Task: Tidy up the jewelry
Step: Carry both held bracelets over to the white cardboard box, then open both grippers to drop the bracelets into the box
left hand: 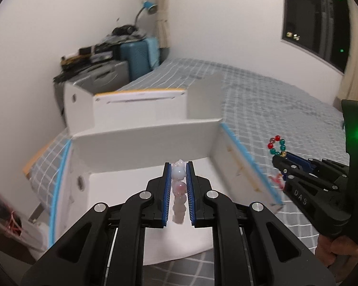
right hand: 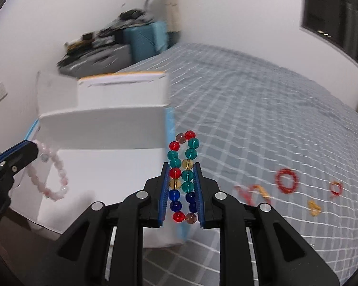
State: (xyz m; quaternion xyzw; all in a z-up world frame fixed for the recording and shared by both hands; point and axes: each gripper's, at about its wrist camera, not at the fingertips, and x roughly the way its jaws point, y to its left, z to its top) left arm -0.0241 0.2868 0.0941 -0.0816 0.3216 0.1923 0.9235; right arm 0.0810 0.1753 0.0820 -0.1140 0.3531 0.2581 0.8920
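Both hands are loaded at once here. The left gripper [left hand: 179,166] has its fingers pinched narrow on a pale pink bead bracelet [left hand: 179,188], the beads stacked in a line between the blue pads; from the right wrist view that same bracelet hangs as a loose loop off the fingertips. It hovers right over the open white box [left hand: 145,143], above the bare floor of the near compartment, which looks to me like the drop spot.

The right gripper [right hand: 181,164] is clamped on a multicoloured bead bracelet [right hand: 182,174], red, teal, blue and amber, squashed flat into two rows so it cannot swing. That one sits just beside the box's blue-taped edge, over the checked bedspread [right hand: 262,119], not yet above a compartment.

Holding one piece per hand makes sense: each can go to its own section without tangling. Well apart on the bed, some red rings [right hand: 286,181] and small orange pieces [right hand: 315,208] lie unsorted, blurred, so I'd judge the job is far from finished.
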